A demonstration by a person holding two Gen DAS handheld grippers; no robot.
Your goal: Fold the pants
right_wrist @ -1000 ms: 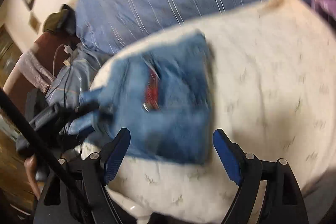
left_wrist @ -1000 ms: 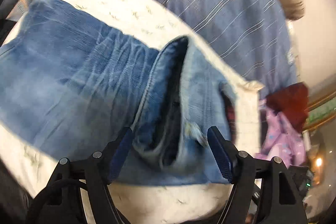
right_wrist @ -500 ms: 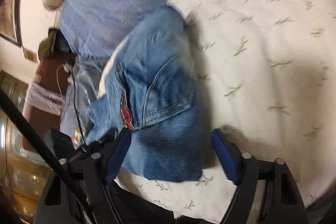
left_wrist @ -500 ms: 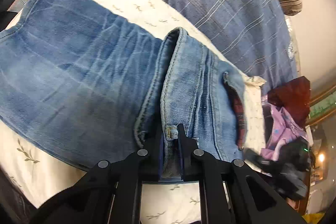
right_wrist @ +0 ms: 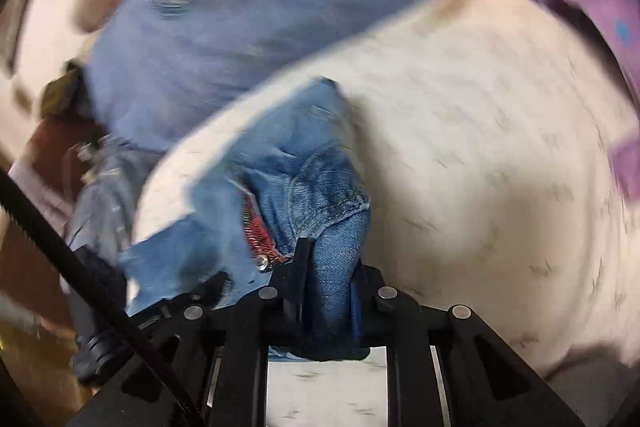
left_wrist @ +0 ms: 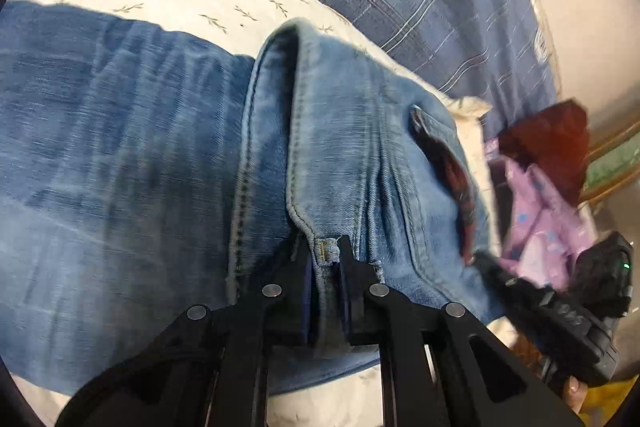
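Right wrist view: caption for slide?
Right claw shut on a bunched fold of the blue jeans over the cream leaf-print bedspread.

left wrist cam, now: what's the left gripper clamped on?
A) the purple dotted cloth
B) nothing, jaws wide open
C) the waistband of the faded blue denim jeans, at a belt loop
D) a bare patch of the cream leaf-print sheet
C: the left gripper is shut on the stitched waistband edge of the faded blue denim jeans, with a belt loop pinched between its fingers.
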